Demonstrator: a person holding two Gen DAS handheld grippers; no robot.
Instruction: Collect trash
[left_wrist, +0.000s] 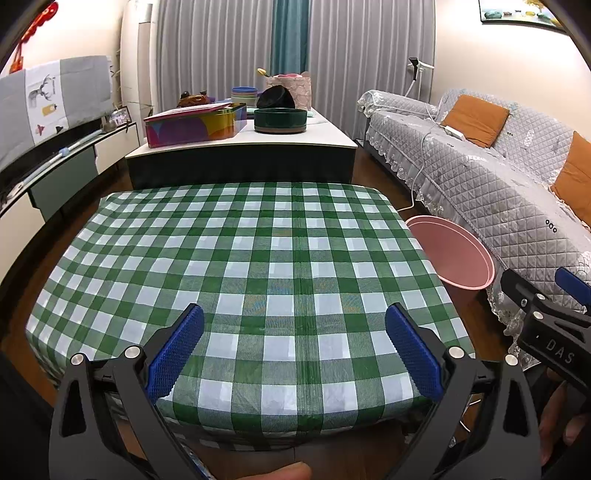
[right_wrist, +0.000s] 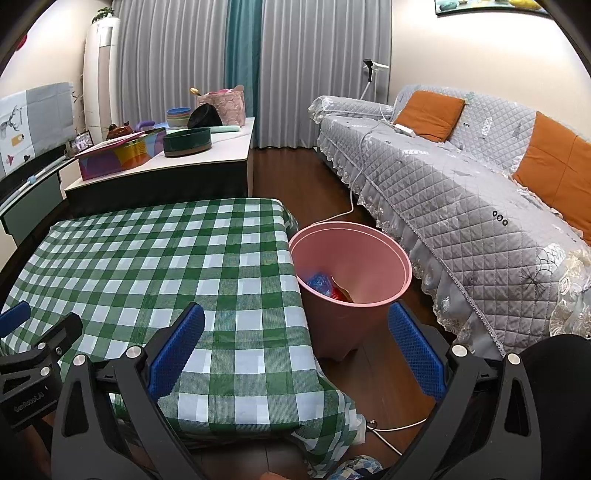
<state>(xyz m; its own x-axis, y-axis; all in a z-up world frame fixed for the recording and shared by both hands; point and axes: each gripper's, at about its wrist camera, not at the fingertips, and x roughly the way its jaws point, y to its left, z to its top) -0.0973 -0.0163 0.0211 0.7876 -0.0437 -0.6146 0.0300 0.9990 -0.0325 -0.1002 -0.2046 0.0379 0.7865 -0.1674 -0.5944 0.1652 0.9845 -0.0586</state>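
We are holding 2 released claws, left gripper (left_wrist: 293, 349) and right gripper (right_wrist: 295, 349), over the checked table's (right_wrist: 155, 258) near edge, while collected trash (right_wrist: 327, 286) is lying in the pink bin (right_wrist: 369, 258) beside its right edge, nearer the right gripper.

Even, soft indoor lighting in both views, with no harsh shadows or glare. Focus is sharp throughout. Strong fisheye curvature bends the edges; corners vignette to black.

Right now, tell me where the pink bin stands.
The pink bin stands on the floor between the checked table's right edge and the grey sofa, in both views.
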